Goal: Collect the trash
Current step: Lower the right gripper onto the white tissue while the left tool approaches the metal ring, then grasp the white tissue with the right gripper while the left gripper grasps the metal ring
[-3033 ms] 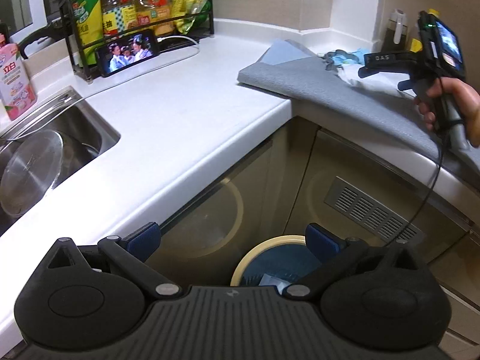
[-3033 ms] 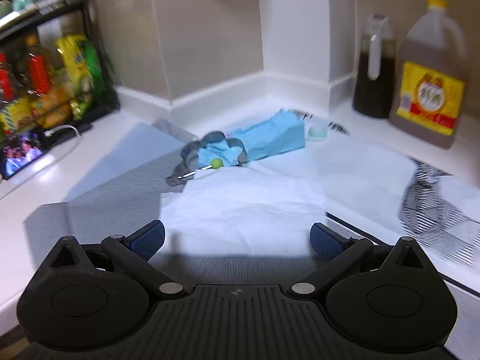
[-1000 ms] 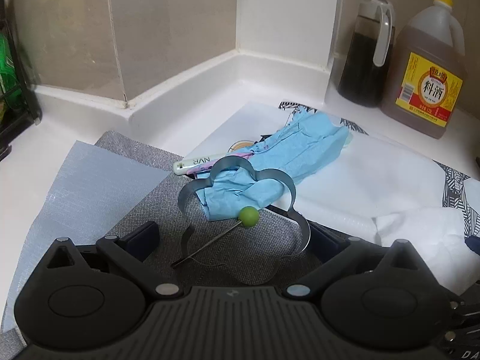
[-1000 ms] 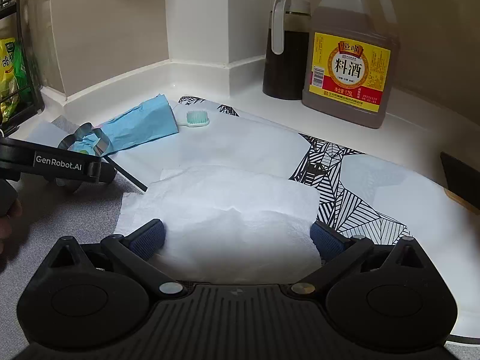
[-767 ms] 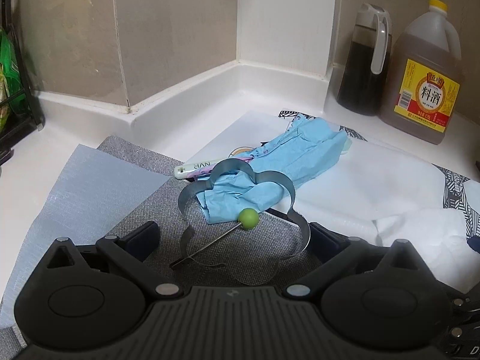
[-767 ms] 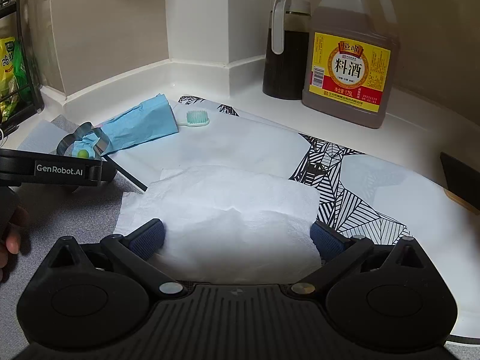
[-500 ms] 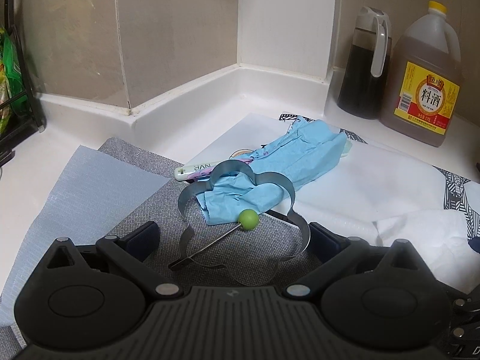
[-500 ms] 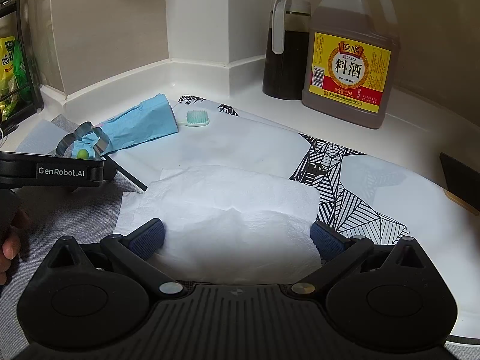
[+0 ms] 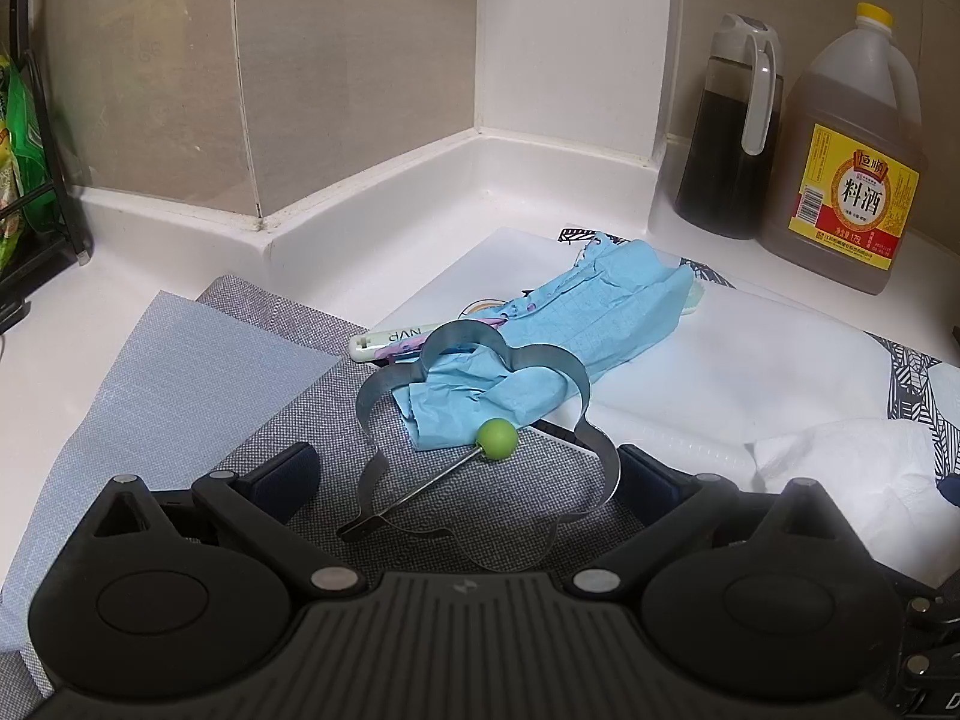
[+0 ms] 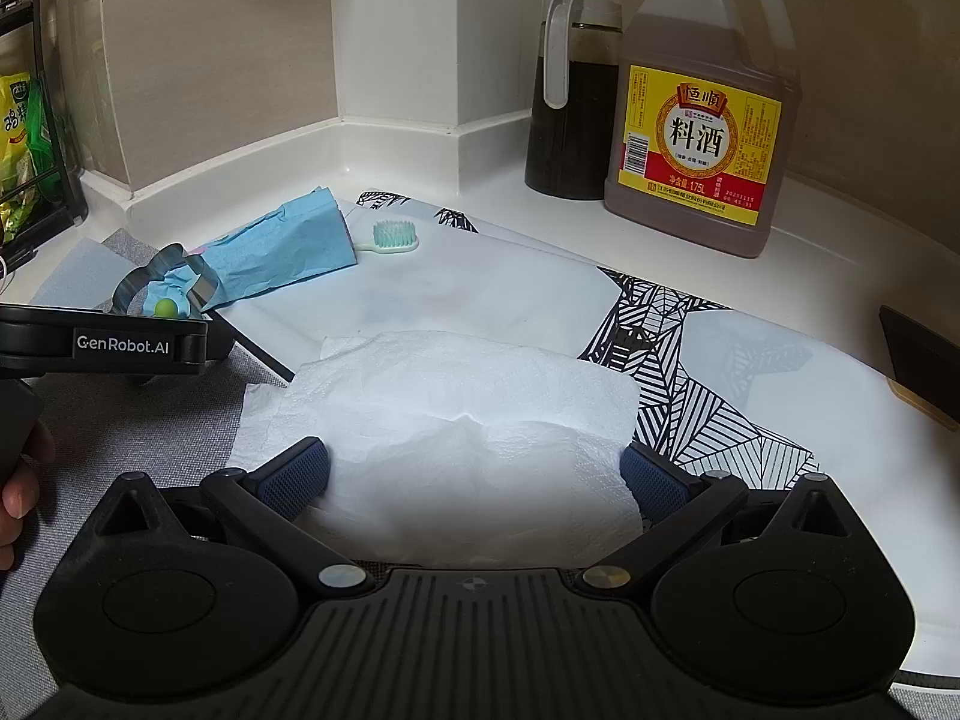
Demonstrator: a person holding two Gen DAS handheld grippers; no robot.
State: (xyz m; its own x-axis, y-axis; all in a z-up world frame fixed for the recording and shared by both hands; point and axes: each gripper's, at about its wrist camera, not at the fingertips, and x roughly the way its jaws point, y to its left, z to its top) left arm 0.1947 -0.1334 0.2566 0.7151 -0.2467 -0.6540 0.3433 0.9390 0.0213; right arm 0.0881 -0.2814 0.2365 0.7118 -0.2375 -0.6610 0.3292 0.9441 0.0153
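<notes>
2 grippers wait with jaws apart: the left gripper (image 9: 465, 468) near the flower-shaped metal ring (image 9: 480, 438) pinning the blue paper (image 9: 564, 348); the right gripper (image 10: 474, 477) straddling the white paper towel (image 10: 444, 420); closing left risks grabbing the ring, not trash.

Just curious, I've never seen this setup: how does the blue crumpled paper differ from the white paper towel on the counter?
The blue crumpled paper is long and creased, and one end lies inside a metal flower-shaped ring. The white paper towel is broader, softly rumpled, and touches no utensil. The blue paper lies ahead of the left claw; the towel sits between the open right claw fingers. Both rest flat, ungripped.
</notes>
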